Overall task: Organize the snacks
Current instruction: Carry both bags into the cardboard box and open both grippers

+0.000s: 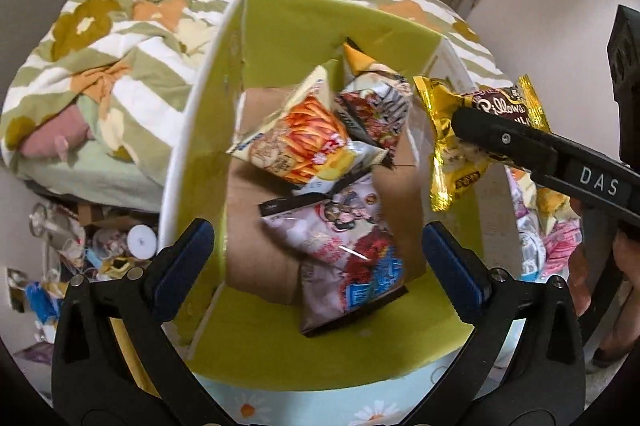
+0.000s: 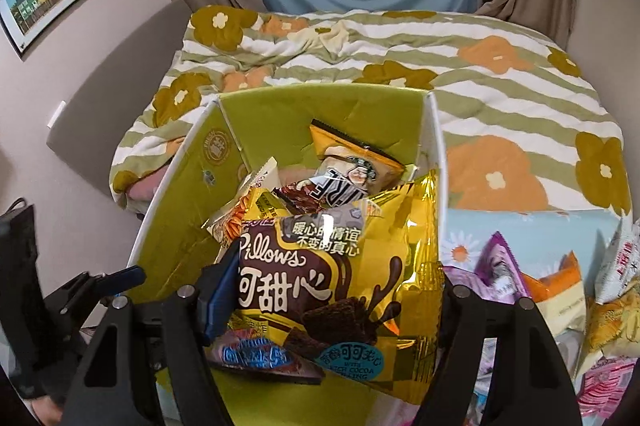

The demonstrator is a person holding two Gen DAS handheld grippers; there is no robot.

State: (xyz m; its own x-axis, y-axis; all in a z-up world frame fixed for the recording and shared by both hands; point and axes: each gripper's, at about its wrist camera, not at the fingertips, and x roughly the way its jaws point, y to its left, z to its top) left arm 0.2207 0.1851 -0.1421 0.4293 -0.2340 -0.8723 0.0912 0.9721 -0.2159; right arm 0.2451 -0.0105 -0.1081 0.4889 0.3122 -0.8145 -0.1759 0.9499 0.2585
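We hold the left gripper [image 1: 316,258] spread wide with nothing between its jaws, above the green-lined box [image 1: 280,22] that stands against the flowered bedspread [image 1: 120,38]. In our right gripper [image 2: 328,300] the gold Pillows packet [image 2: 320,278] sits clenched between the pads, hanging at the box's right wall. Inside the box lie an orange-printed packet [image 1: 308,142], a pink and red packet [image 1: 344,246] nearer us, and others at the far side. More snacks [image 2: 560,290] lie right of the box.
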